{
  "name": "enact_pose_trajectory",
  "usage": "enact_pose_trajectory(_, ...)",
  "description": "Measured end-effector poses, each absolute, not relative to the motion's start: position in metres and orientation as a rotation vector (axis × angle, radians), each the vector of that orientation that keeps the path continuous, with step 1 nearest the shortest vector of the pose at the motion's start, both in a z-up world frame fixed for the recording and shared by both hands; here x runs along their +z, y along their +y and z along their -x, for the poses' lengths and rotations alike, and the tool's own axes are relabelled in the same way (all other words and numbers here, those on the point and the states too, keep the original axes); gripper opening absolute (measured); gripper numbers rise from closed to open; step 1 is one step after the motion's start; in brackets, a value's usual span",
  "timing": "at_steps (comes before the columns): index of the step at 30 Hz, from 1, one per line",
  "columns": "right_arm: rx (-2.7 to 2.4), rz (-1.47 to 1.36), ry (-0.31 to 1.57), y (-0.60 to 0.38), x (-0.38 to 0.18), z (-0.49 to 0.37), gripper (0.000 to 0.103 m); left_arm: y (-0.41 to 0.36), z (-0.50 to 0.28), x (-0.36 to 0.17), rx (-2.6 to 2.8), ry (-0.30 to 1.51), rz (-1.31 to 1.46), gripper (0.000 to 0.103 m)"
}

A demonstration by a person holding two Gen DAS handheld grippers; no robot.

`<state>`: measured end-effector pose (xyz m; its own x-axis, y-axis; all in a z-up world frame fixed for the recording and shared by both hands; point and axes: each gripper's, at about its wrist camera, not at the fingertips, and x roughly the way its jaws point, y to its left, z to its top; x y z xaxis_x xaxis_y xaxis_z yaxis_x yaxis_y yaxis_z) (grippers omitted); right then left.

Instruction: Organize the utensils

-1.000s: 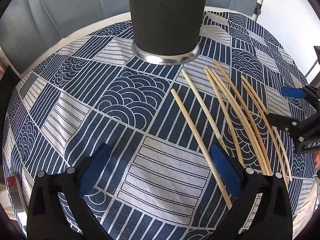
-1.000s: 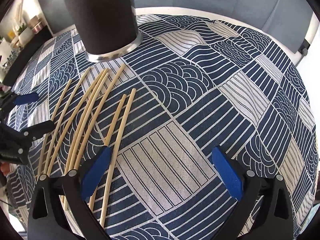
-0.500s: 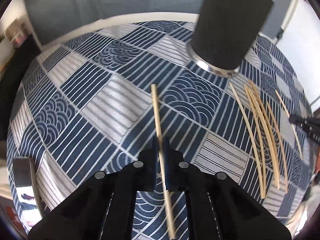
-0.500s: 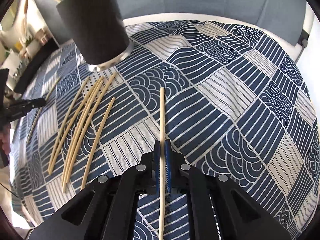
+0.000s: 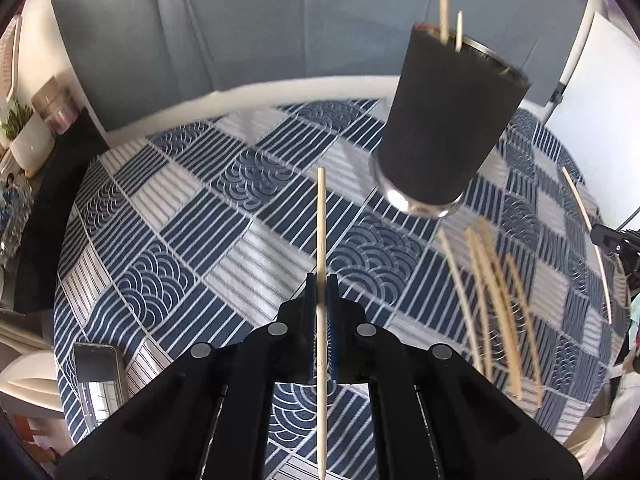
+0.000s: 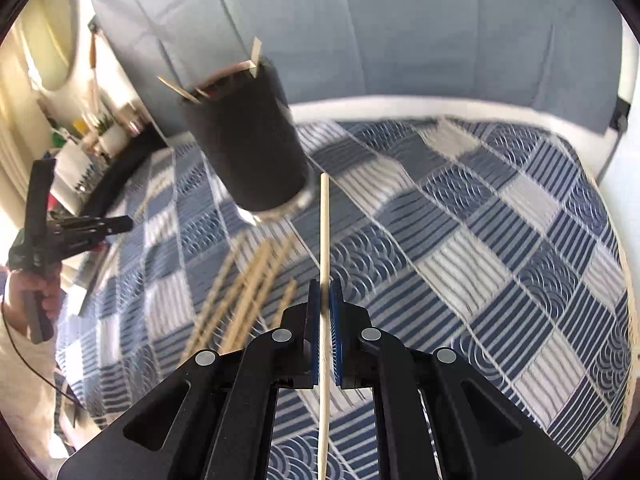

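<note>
Setting: a round surface under a patchwork cloth of navy and pale squares with wave and stripe prints; grey-blue upholstery behind it, and a shelf with a small potted plant at the left edge of the left wrist view.

Item 1: black cylindrical holder with a bright metal base ring, standing on the cloth toward the far side. Two pale stick ends rise above its rim.

Item 2: left gripper, pads pressed together on one pale wooden chopstick. The stick runs straight forward between the pads, clear of the cloth, its far tip lying left of the holder in that view.

Item 3: right gripper, likewise pinching a second chopstick along its length, the tip close to the holder's base in the picture; whether it is lifted well above the cloth cannot be told exactly.

Item 4: loose chopsticks, a small fan of several lying on the cloth near the foot of the holder, between the two grippers. Blur prevents a count.

Item 5: a phone-like dark slab lying at the near left rim of the surface.

Item 6: a hand gripping the left gripper's handle, seen at the left of the right wrist view.
</note>
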<state>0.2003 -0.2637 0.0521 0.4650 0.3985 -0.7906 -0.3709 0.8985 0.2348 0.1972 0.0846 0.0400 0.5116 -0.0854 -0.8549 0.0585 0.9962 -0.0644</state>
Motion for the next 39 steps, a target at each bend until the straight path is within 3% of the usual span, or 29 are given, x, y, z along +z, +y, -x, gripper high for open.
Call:
enact_pose_trajectory(17, 0.602, -0.134, 0.720, -0.222, 0.151, -0.235, 0.005, 0.063, -0.230, 0.148, -0.237, 0.855, 0.071, 0.005)
enact_pose_trajectory(27, 0.716, -0.236, 0.579, -0.200, 0.191, -0.269, 0.005, 0.054, -0.247, 0.216, -0.420, 0.629, 0.191, 0.005)
enact_pose_trajectory(39, 0.718, -0.243, 0.472, -0.186, 0.210, -0.305, 0.005, 0.053, -0.268, 0.203, -0.507, 0.246, 0.211, 0.005)
